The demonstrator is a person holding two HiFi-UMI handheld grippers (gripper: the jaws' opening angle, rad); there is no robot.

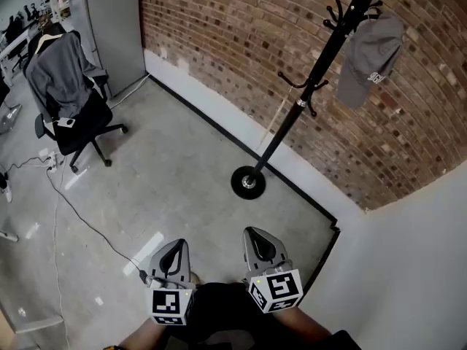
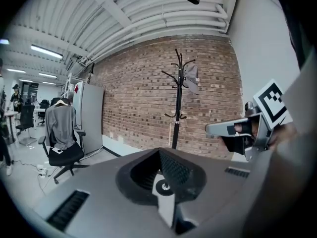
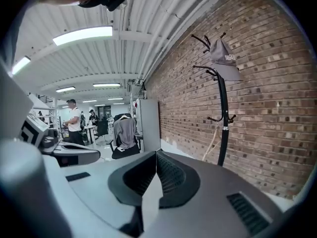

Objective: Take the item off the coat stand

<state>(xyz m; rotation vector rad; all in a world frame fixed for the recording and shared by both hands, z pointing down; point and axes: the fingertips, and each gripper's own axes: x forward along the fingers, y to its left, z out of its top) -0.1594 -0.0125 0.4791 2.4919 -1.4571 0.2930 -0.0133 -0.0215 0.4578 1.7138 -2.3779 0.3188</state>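
Grey cap (image 1: pixel 372 57): probably light and soft, floppy in the crown, stiffer along the brim. Little risk of breaking, some risk of snagging on the hook. Best pinched at the brim or the lower edge of the crown, then lifted up and off.

Plain grey cloth with small pale print, brim hanging lowest. Hung on an upper hook of the black coat stand (image 1: pixel 314 93), at one o'clock in the head view, against the brick wall (image 1: pixel 233 42), well apart from both tongs.

Left gripper (image 1: pixel 174 246) at seven o'clock and right gripper (image 1: pixel 255 235) at six o'clock, both pinched fully together with nothing between the jaws.
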